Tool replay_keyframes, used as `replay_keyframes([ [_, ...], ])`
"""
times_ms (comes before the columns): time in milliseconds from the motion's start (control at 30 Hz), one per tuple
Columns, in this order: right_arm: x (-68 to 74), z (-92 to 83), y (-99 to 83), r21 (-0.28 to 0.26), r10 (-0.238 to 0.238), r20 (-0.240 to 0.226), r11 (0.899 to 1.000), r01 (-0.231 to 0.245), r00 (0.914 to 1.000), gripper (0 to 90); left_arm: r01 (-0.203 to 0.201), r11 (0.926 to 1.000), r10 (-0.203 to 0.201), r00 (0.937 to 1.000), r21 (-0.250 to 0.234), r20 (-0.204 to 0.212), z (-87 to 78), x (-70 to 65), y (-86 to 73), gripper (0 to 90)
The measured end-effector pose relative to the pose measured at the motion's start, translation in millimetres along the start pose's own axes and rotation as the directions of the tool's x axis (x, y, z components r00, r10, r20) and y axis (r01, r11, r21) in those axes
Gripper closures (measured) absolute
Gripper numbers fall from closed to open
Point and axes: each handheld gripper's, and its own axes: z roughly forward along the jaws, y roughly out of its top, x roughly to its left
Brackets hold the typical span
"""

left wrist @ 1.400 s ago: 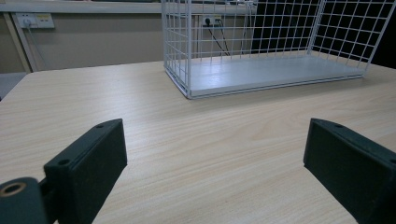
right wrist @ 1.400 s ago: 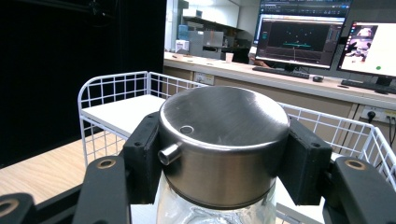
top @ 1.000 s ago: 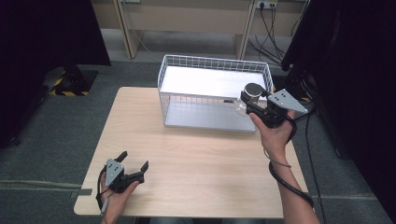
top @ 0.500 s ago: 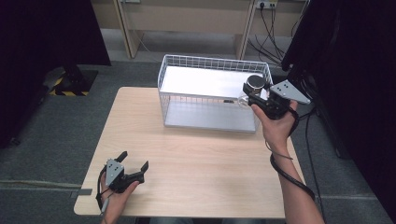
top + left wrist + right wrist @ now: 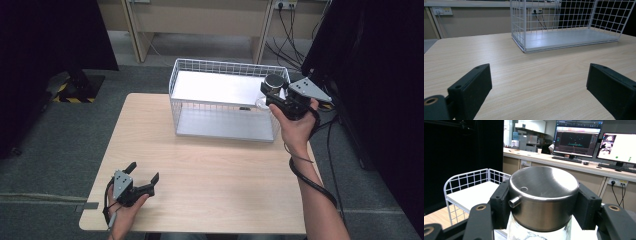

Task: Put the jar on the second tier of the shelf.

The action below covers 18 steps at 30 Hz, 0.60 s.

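My right gripper (image 5: 273, 96) is clamped on a jar with a brushed-metal lid (image 5: 543, 195); in the right gripper view both black pads press the lid's rim from either side, and a small spout on the lid faces me. The jar's pale, translucent body shows just below the lid. In the high view the jar (image 5: 272, 83) sits at the tip of this gripper, held above the near right corner of the white wire basket (image 5: 200, 67), whose flat bottom lies below and ahead of the jaws. My left gripper (image 5: 141, 179) rests low over the wooden table (image 5: 220, 165), well apart from the basket, jaws spread wide with nothing between them; ahead of them the table runs bare up to the basket (image 5: 524, 30).
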Motion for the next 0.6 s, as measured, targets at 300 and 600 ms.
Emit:
replay_keyframes([
  [300,-4.0,8.0,2.9,0.007,0.007,0.012,1.0,-0.007,0.9999,40.3,0.0,1.0,0.0,1.0,-0.001,0.0,0.0,0.0,0.0,5.7],
  [600,-9.4,19.8,5.4,0.018,0.018,0.027,1.0,-0.019,0.9995,40.2,0.002,1.0,-0.002,1.0,-0.001,0.001,0.0,0.1,0.0,5.8],
])
